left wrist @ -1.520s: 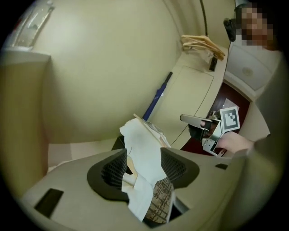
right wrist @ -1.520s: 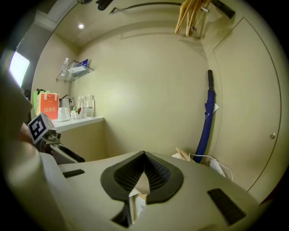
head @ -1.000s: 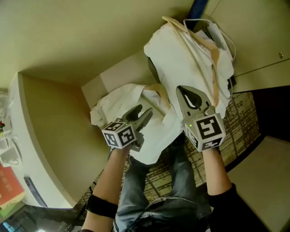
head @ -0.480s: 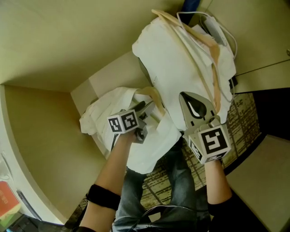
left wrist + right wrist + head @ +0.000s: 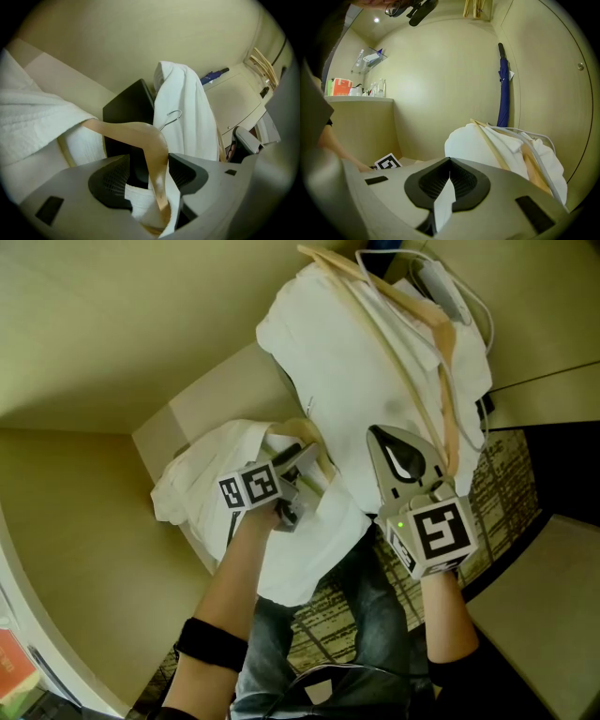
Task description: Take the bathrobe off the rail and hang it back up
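A white bathrobe (image 5: 211, 479) hangs bunched on a tan wooden hanger (image 5: 302, 426). My left gripper (image 5: 305, 457) is shut on that hanger (image 5: 136, 131), with a fold of the robe (image 5: 28, 117) pinched in beside it (image 5: 149, 158). The hanger's metal hook (image 5: 172, 116) points away from me. To the right, my right gripper (image 5: 373, 432) is shut, with a thin strip of white cloth (image 5: 443, 204) caught between its jaws (image 5: 450, 160). It points at a second white bundle (image 5: 375, 362).
The second bundle (image 5: 473, 145) lies with wooden hangers and a white cable over it. A black box (image 5: 129, 110) stands behind the held hanger. A blue umbrella (image 5: 502, 84) leans in the corner. A shelf (image 5: 356, 96) holds bottles. Below are patterned carpet (image 5: 502, 484) and the person's legs.
My left gripper has sunk with the hanger and robe and rolled a little. The right gripper has come down slightly, still shut.
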Available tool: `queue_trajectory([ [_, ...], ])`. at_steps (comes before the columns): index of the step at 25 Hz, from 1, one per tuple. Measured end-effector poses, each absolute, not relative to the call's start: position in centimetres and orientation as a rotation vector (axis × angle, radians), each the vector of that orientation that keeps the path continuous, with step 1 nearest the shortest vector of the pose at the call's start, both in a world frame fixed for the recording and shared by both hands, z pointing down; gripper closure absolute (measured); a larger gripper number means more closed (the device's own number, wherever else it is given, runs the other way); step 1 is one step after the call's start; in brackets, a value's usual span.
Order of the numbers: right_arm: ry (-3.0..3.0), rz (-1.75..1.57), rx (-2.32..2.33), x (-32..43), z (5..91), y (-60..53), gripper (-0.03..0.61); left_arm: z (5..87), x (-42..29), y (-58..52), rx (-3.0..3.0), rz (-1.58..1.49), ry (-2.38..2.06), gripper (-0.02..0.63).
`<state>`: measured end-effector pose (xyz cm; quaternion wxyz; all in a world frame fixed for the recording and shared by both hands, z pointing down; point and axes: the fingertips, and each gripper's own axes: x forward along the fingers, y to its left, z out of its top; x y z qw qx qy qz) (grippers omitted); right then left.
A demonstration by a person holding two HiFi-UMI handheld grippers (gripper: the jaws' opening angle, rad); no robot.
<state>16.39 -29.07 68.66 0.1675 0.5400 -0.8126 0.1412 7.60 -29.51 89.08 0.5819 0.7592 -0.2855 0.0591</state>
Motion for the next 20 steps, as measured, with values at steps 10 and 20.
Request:
queue_trajectory([
  [10,-2.313,0.412,1.525,16.4,70.0,-28.5,0.554,89.0,9.7,-30.1,1.797,0.091,-0.615,0.351],
  [20,-2.298,0.422,1.544,17.0,70.2,-27.2,0.555,88.0,9.1,-30.1,1.793,0.01,-0.631,0.434],
])
